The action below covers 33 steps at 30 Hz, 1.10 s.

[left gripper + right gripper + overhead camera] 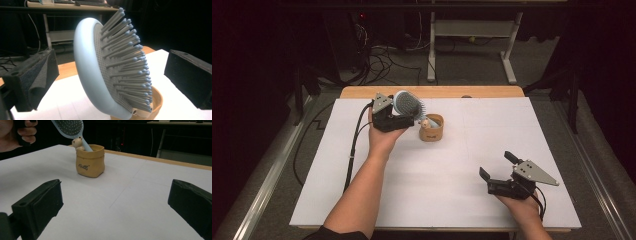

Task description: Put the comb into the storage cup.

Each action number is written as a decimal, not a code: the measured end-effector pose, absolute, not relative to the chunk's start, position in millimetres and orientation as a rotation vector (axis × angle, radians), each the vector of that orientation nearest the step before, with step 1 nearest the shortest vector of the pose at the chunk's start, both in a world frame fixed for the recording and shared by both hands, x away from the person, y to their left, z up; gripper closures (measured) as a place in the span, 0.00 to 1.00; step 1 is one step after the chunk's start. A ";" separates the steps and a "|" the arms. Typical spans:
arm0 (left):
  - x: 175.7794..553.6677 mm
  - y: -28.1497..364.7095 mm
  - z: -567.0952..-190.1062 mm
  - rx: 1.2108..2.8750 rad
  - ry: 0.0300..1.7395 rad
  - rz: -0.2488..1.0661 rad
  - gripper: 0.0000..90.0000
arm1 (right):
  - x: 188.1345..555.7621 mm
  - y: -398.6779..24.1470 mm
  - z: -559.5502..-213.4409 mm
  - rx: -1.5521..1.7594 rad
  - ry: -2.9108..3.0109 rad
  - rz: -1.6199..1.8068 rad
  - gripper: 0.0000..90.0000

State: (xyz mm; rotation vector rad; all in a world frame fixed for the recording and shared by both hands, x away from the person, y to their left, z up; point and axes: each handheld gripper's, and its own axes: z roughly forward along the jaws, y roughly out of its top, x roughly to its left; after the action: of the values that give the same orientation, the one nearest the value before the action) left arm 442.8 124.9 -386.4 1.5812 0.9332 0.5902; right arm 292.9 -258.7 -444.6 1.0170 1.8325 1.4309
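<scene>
Pale blue hairbrush [100,72] is standing handle-down in a little tan pot [432,128] near the far middle of the white table [437,175], leaning off toward the left gripper [404,119]. From that gripper's own camera the brush head sits right between the two black jaws, bristles facing the right-hand one, but there's clear air on both sides, so the pads aren't pressing on it; jaws are spread wide and nothing is actually held. Handle is mostly hidden: the high view only shows a short bit going into the pot, and in the left gripper view the brush head covers nearly all of the pot [156,100] except a curved slice of rim at the bottom, which is cut off by the frame edge. There's a small cream figure [78,143] perched on the pot's rim, looks like a bear or some animal, too small to be sure. Pot [90,161] has dark cursive writing on the front, but it's tiny and blurry, can't read it. Right gripper [497,170] is down at the near right corner of the table, well apart from the pot, jaws wide open with nothing in them. Background is dark, just cables and table legs on the floor, hard to make out more.
</scene>
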 end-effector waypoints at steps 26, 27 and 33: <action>419.6 141.7 -394.2 1.593 0.921 0.553 0.00 | 292.4 -256.7 -445.0 1.016 1.833 1.419 0.00; 418.4 142.5 -396.2 1.596 0.923 0.553 0.00 | 292.4 -256.9 -445.0 1.017 1.833 1.419 0.00; 409.3 147.0 -411.4 1.600 0.918 0.540 0.01 | 292.1 -256.8 -445.0 1.014 1.833 1.416 0.00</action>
State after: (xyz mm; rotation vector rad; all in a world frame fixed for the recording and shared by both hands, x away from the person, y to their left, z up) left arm 409.3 147.0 -411.4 1.5996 0.9184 0.5401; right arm 292.1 -256.8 -445.0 1.0136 1.8327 1.4163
